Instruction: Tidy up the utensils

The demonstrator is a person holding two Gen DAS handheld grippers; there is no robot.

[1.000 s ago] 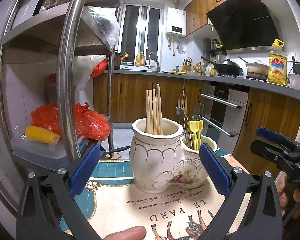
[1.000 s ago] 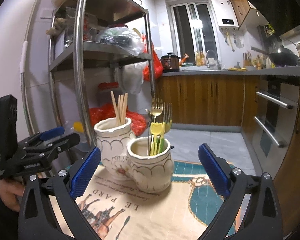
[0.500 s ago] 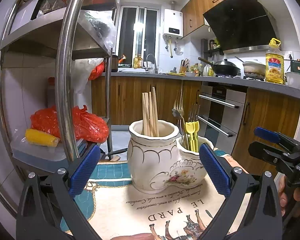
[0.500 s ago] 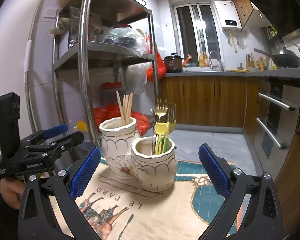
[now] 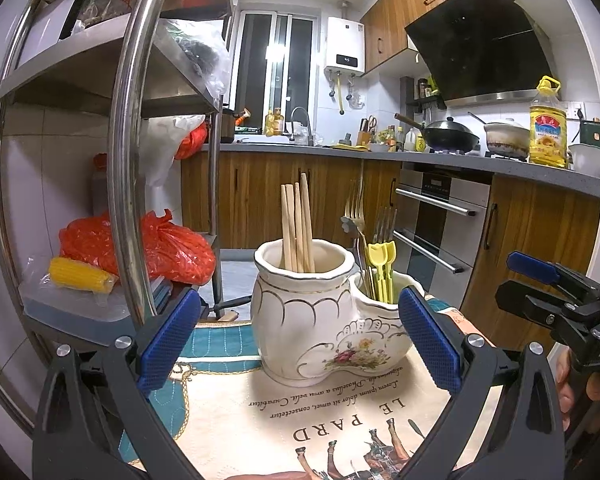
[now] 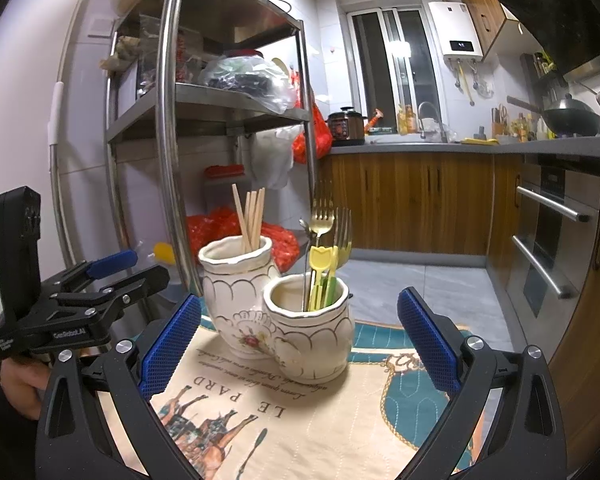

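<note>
Two white ceramic pots [image 6: 236,304] [image 6: 310,336] stand joined on one printed cloth [image 6: 284,432]. The far-left pot holds four wooden chopsticks [image 5: 297,228]. The near-right pot holds two gold forks [image 6: 323,216], some yellow and green plastic picks [image 6: 322,280] too bunched to count, and one thin flower-topped metal handle [image 6: 309,236].

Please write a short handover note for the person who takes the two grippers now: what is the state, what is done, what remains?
Left gripper: open, empty.
Right gripper: open, empty.
Double ceramic holder stands on the printed cloth. Chopsticks are in the taller cup; forks and yellow-green utensils in the lower cup.
Done: all visible utensils appear sorted.
Left: no loose utensil in view; check outside the frames.
</note>
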